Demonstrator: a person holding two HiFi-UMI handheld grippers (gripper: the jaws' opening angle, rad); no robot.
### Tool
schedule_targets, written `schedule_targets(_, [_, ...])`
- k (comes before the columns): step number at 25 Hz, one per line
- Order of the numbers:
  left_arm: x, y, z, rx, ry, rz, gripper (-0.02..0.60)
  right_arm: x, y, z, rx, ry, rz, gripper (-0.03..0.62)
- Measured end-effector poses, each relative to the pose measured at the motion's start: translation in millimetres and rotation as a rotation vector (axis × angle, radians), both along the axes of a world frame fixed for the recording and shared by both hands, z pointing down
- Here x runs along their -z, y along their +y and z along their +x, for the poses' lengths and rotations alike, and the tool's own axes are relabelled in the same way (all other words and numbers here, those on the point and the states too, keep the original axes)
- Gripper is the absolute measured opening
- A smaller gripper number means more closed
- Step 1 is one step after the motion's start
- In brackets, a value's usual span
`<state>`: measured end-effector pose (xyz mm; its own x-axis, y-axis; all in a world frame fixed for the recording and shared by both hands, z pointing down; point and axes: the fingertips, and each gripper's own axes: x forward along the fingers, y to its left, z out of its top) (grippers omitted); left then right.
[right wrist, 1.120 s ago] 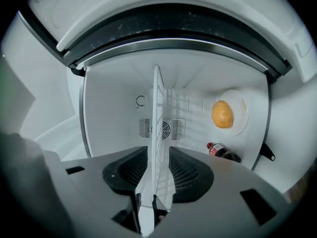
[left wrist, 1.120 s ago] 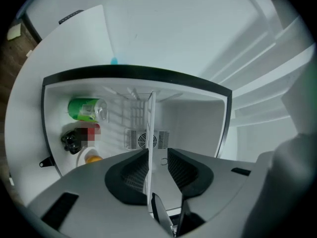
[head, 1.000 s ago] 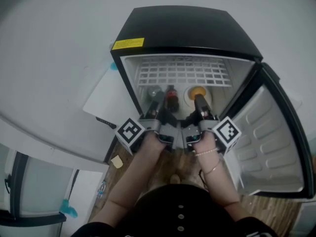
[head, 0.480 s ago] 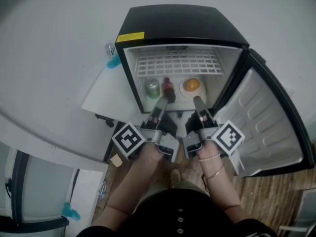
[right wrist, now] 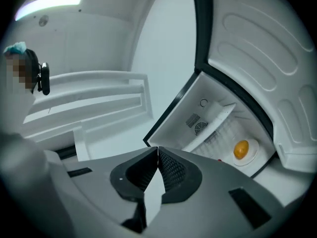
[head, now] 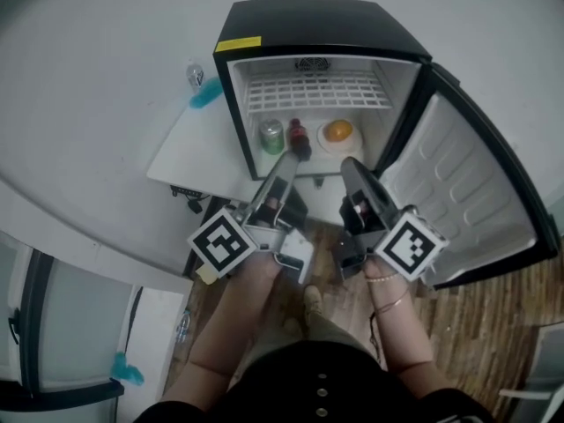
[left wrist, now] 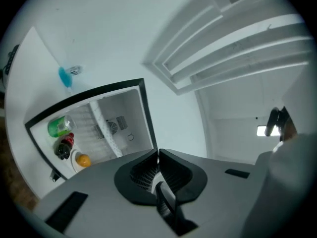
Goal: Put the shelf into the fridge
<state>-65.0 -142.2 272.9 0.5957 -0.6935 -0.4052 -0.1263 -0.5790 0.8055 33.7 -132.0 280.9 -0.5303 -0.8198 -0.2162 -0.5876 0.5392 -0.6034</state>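
Far to the left of the left tool (head: 286, 159), a blue-and-clear object (head: 203, 91) lies by the wall, too small to identify. The left tool's jaws have just been closing and now meet tip to tip with nothing between them; its marker cube (head: 220, 243) shows a black-and-white square pattern. Ahead of both tools the black fridge (head: 317, 25) stands open, with a yellow label (head: 239, 44) on its top front edge whose print is too small to read. The white wire shelf (head: 317, 93) sits inside the upper part of the fridge, beyond both tips and touching neither. Under it, nearer the tips, stand a green can (head: 271, 136), a dark bottle (head: 300, 139) and an orange (head: 337, 131) on a plate (head: 339, 144). The right tool (head: 349, 166) has also just been closing and is pressed together, empty. The door (head: 467, 201) hangs open to its right.
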Motion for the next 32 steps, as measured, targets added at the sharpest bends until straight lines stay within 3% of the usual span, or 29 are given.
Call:
schedule_targets(3, [8.2,18.4,-0.8,0.002,-0.1,0.079,0.017,8.2,16.9,-11.0,-0.004,0.096,0.044,0.012])
schedule_targets(9, [9.9,56.7,14.4,-0.028,-0.433,0.282,0.017,13.2,44.2,-31.0,-0.011,0.254,0.11,0.012])
schedule_targets(15, [8.1,73.5,19.2,0.091,-0.742,0.453,0.009,3.5,62.0,-37.2,-0.039,0.424,0.14,0.012])
schedule_targets(20, [-4.0,75.0,22.9,0.207,-0.963,0.511,0.009,-5.3,65.4,-38.3,-0.074,0.551,0.16,0.012])
schedule_targets(24, [-18.0,76.0,32.0,0.223,-1.049,0.506,0.009,-17.8,66.6,-39.2,-0.088,0.643,0.162,0.012])
schedule_targets(32, [-40.6,69.7,42.3,0.21,-1.05,0.42,0.01,-31.7,74.6,-21.1,-0.097,0.716,0.164,0.012])
